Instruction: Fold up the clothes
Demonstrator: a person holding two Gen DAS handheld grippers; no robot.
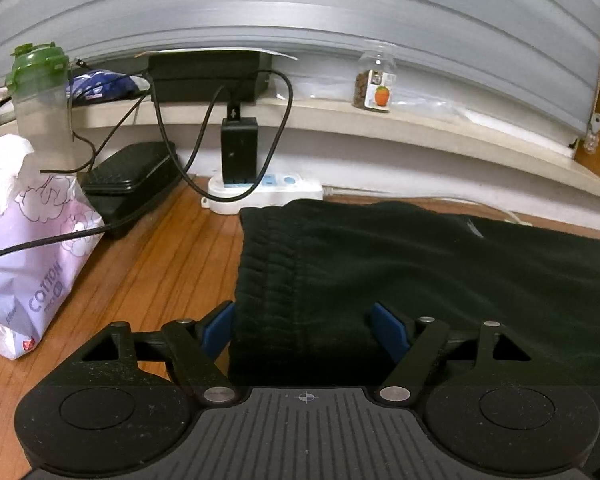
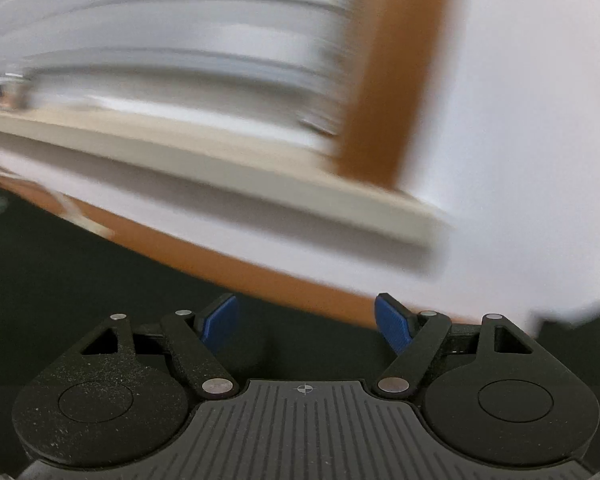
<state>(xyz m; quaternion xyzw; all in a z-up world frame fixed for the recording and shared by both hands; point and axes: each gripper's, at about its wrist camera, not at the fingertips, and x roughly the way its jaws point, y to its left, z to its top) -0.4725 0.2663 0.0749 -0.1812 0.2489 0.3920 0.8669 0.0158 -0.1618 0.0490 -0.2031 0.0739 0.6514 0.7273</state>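
Dark trousers (image 1: 440, 280) flat on wooden table (image 1: 172, 248), waistband at 9 o'clock — seemingly partly folded.
Left gripper (image 1: 306, 330) spread, straddling near edge, gripping nothing.
Right gripper (image 2: 306, 326) spread, empty, view blurred — further folds likely remain.

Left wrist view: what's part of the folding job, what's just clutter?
Job:
black garment
left gripper, open over its edge

Clutter:
tissue pack
green-lid bottle
black case
charger
power strip
jar
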